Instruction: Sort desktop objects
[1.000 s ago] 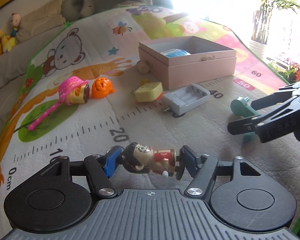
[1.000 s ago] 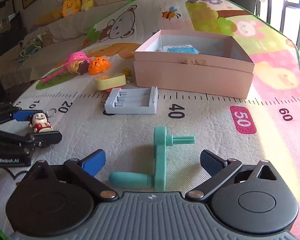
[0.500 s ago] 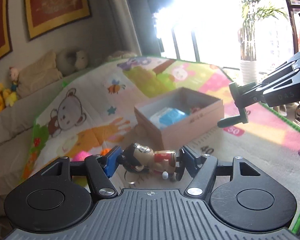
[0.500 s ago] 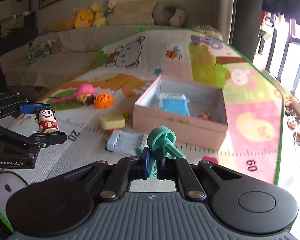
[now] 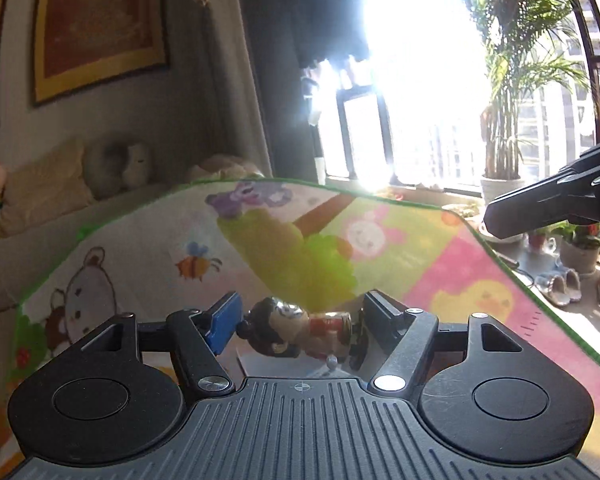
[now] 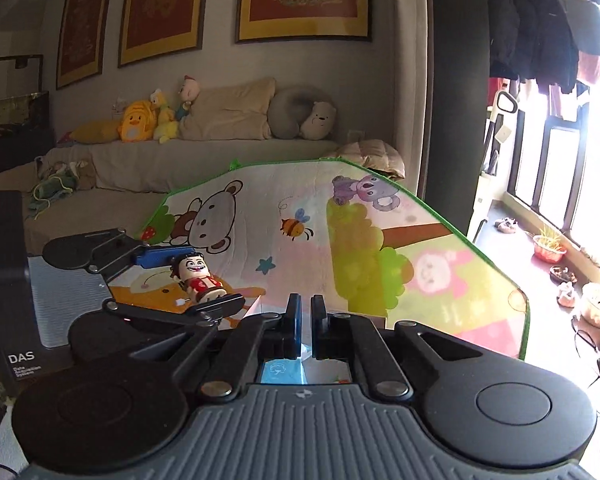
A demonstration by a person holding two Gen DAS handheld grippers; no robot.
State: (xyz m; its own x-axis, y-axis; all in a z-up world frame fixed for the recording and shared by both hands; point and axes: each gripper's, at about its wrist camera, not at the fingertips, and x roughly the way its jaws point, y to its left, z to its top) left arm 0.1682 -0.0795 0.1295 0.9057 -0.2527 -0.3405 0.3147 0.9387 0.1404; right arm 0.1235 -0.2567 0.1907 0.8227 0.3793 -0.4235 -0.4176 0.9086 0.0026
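a: left gripper (image 5: 300,322)'s jaws are opening; the figurine (image 5: 296,332) sits between them, above the play mat (image 5: 440,276)'s middle.
b: right gripper (image 6: 305,312) is clamped tight; what it holds, can't tell.

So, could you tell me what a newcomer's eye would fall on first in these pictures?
Probably the little figurine lying sideways between the fingers of the left hand-held gripper, whose jaws are opening around it. Behind it spreads the bright cartoon play mat, with the glaring window at the upper right.
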